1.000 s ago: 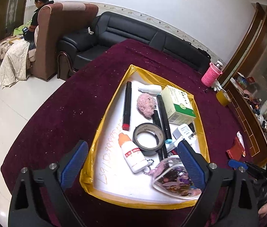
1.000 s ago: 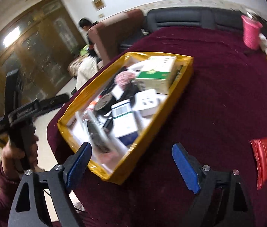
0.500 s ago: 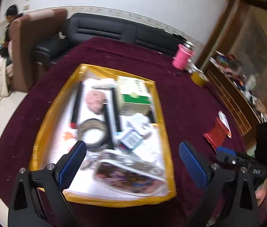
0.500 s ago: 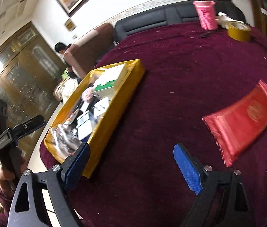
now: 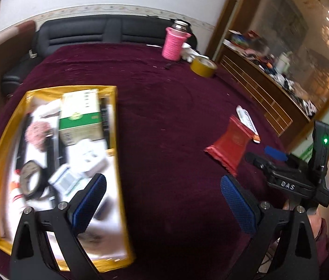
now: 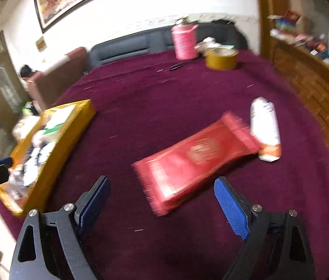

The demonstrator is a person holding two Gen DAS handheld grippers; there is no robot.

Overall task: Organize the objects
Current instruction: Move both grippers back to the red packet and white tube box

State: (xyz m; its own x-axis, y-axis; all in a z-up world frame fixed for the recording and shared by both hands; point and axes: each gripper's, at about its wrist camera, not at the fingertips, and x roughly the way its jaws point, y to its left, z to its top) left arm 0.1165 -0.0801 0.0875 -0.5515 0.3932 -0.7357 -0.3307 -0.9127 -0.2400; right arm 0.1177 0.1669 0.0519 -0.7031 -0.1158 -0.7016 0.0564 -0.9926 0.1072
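Note:
A yellow-rimmed tray full of small items lies at the left of the dark red table; it also shows in the right wrist view. It holds a green and white box, a tape roll and other blurred items. A red packet and a white tube lie on the cloth to the right, also seen in the left wrist view as the packet. My left gripper is open and empty by the tray's right edge. My right gripper is open and empty just short of the red packet.
A pink cup and a yellow tape roll stand at the table's far edge. A black sofa is behind the table. A wooden cabinet runs along the right. A person sits at the far left.
Both grippers have swung to the right. The left view has moved off the tray's middle to its right edge. The right gripper has come close to the red packet.

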